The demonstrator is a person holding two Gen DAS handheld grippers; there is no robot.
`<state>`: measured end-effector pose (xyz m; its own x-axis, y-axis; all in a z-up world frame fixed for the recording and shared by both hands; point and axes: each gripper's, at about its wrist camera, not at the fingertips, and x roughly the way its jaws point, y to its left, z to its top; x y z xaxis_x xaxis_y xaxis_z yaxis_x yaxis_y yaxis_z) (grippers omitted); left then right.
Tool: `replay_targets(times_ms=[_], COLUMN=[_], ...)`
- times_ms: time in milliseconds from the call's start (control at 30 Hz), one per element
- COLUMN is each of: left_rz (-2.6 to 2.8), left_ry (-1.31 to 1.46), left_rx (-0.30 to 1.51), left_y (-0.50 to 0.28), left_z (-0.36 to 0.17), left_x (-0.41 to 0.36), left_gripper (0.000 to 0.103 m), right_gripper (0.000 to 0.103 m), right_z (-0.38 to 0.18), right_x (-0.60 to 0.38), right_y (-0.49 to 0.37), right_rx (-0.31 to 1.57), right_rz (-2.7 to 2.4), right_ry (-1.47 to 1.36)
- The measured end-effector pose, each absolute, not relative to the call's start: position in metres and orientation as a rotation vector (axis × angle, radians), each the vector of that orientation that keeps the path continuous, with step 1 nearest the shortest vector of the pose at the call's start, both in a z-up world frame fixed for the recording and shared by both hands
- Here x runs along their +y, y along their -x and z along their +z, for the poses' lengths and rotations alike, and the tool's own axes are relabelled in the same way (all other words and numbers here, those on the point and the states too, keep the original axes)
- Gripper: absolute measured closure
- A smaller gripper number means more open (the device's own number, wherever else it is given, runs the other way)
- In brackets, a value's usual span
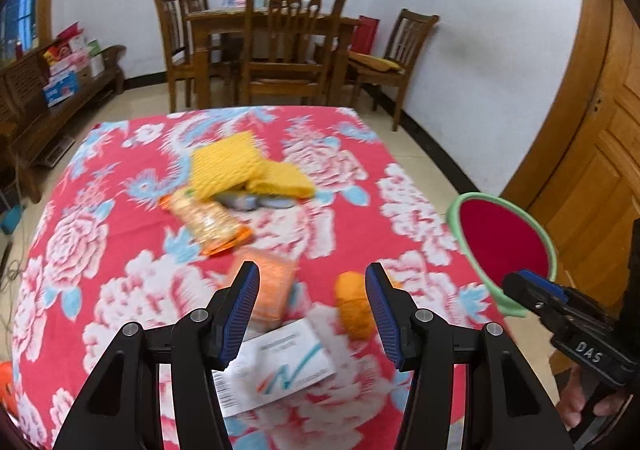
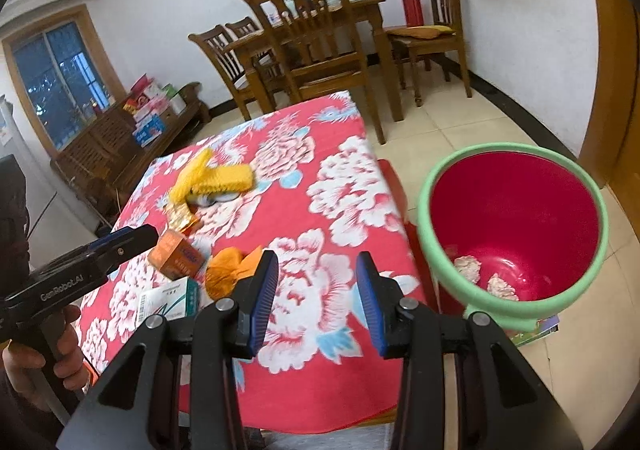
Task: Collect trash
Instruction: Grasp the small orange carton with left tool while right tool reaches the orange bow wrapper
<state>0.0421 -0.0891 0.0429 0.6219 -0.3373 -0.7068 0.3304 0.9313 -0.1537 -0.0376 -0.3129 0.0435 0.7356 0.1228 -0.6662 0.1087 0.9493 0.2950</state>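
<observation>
On the red floral tablecloth (image 1: 340,177) lie an orange box (image 1: 272,290), a crumpled orange wrapper (image 1: 354,310), a white carton (image 1: 276,370) and a shiny snack packet (image 1: 208,223). My left gripper (image 1: 312,284) hovers open above the box and the wrapper, touching neither. My right gripper (image 2: 318,266) stands open and empty over the table's right part. To the right of the table is a red bin with a green rim (image 2: 428,209), holding crumpled paper (image 2: 468,268). In the right wrist view the same box (image 2: 178,254), wrapper (image 2: 226,276) and carton (image 2: 168,300) lie left of the fingers.
A yellow knitted cloth (image 1: 240,169) lies further back over a grey object (image 1: 256,202). Behind the table stand a wooden dining table with chairs (image 1: 288,45) and a bench with boxes (image 1: 68,69) on the left. A wooden door (image 1: 592,169) is at right. A leaflet (image 2: 536,330) lies under the bin.
</observation>
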Motion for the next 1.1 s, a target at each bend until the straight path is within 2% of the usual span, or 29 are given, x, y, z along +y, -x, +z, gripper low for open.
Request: replay_targets(times_ms=[733,800,1100], left_rz=[-0.323,-0.337,-0.322], left_ry=[0.084,0.097,0.109], left_rx=[0.896,0.886,0.846], left_y=[-0.072,-0.072,-0.069], left_z=[-0.006,-0.006,0.004], left_x=[-0.063,-0.060,-0.051], left_gripper=[0.042,0.051,0.051], right_gripper=[0.061,0.061,0.060], right_z=[0.029,0.028,0.020], right_x=[-0.283,-0.279,-0.256], right_y=[0.019,0.017,0.001], right_rx=[0.815,0.822,0.869], right_rz=[0.048,0.055,0.104], right_ry=[-0.285,-0.282,-0.237])
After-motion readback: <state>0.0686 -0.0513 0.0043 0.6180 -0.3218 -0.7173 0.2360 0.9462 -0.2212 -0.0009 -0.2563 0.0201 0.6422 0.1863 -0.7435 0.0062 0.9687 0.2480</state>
